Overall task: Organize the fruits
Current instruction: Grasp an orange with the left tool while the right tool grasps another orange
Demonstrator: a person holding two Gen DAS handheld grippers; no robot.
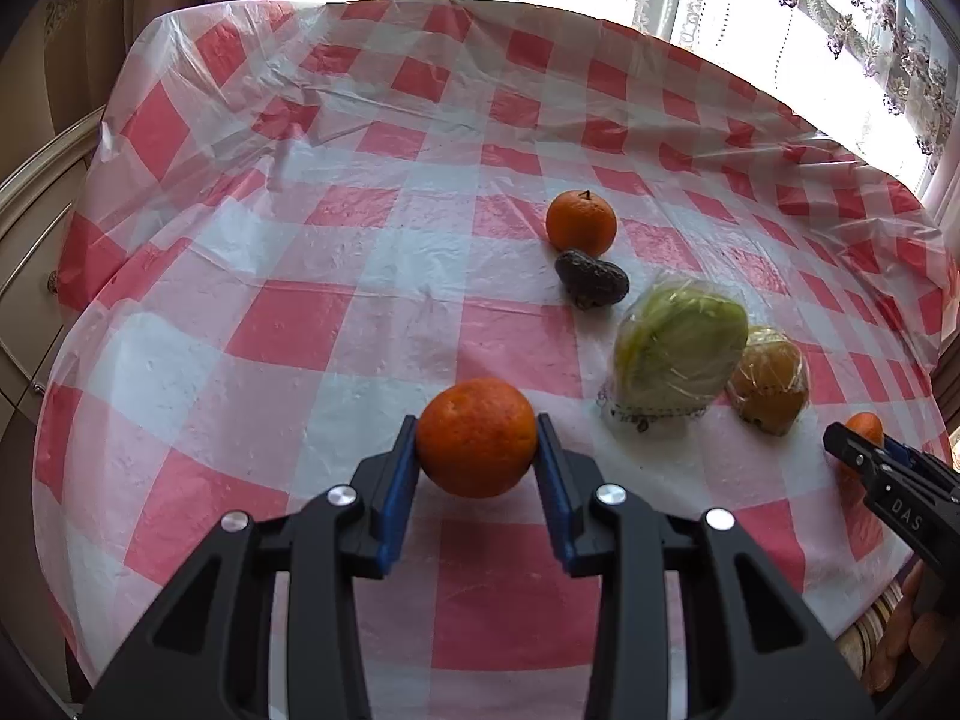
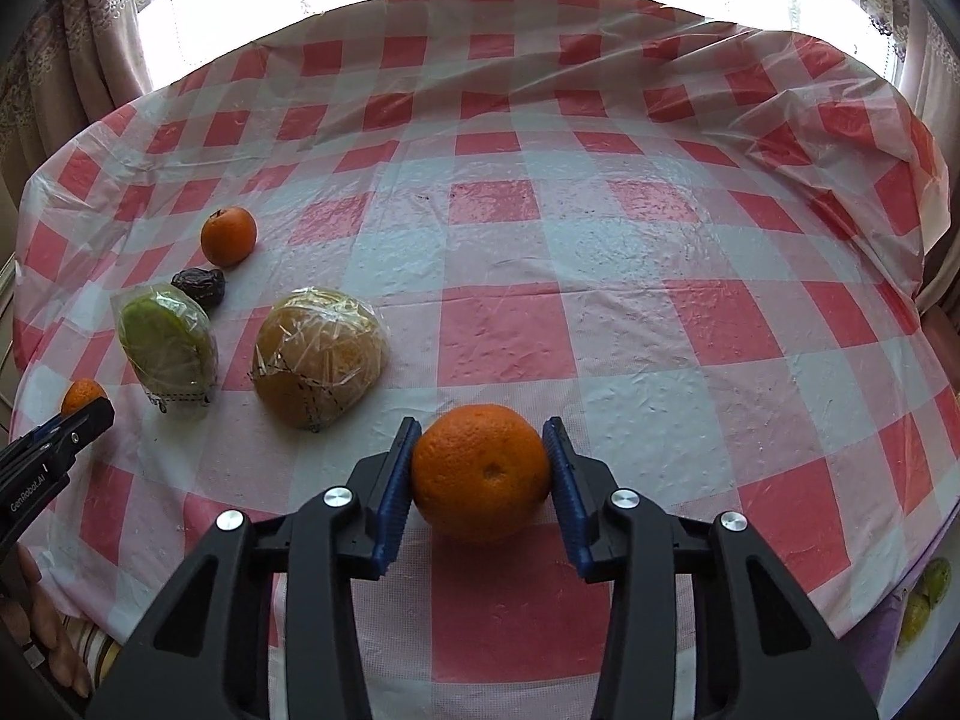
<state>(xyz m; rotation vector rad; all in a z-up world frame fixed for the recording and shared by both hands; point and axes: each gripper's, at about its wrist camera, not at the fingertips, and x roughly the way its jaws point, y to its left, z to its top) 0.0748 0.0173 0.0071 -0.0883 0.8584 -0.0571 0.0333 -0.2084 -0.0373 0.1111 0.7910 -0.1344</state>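
My left gripper (image 1: 477, 441) is shut on an orange tangerine (image 1: 476, 437), held just above the checked tablecloth. My right gripper (image 2: 480, 468) is shut on a second tangerine (image 2: 481, 471). The right gripper also shows at the right edge of the left wrist view (image 1: 852, 450), and the left gripper at the left edge of the right wrist view (image 2: 90, 414). On the table lie a third tangerine (image 1: 581, 222), a dark dried fruit (image 1: 591, 279), a wrapped green fruit half (image 1: 681, 348) and a wrapped orange fruit half (image 1: 768, 381).
The round table (image 2: 600, 228) has a red and white checked plastic cloth. Curtains and a bright window stand behind it. A cabinet (image 1: 30, 276) is at the left. The loose fruits form a line on the table's left part in the right wrist view.
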